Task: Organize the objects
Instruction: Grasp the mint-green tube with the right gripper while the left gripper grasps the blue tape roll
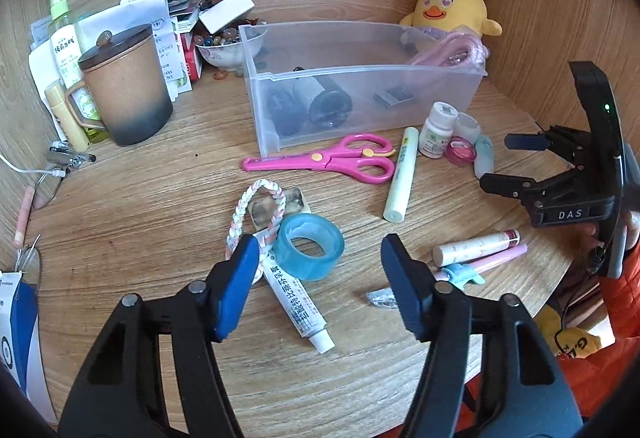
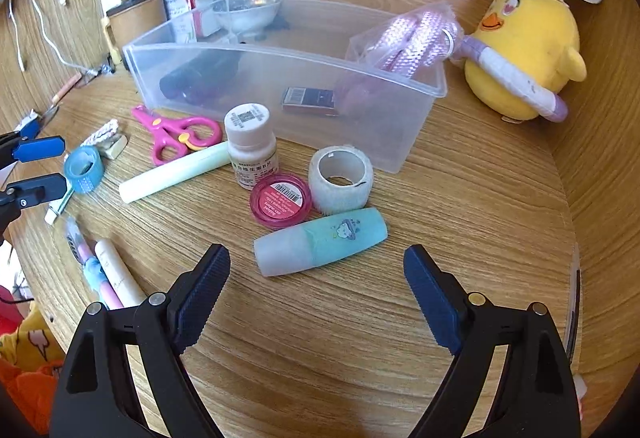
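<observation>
A clear plastic bin (image 1: 360,106) (image 2: 400,134) stands on the wooden table and holds dark items and a pink bag. My left gripper (image 1: 320,258) is open, just short of a blue tape roll (image 1: 311,246) that lies on a white ointment tube (image 1: 296,302) and a braided loop (image 1: 256,214). My right gripper (image 2: 316,266) is open, just short of a teal bottle (image 2: 320,242) lying on its side. Beyond the bottle are a pink round tin (image 2: 280,201), a white tape roll (image 2: 341,178) and a white pill bottle (image 2: 250,142).
Pink scissors (image 1: 332,158) and a pale green stick (image 1: 401,174) lie in front of the bin. Pens (image 1: 480,250) lie at the right. A brown lidded mug (image 1: 126,82), bottles and papers crowd the back left. A yellow plush chick (image 2: 524,46) sits at the back right.
</observation>
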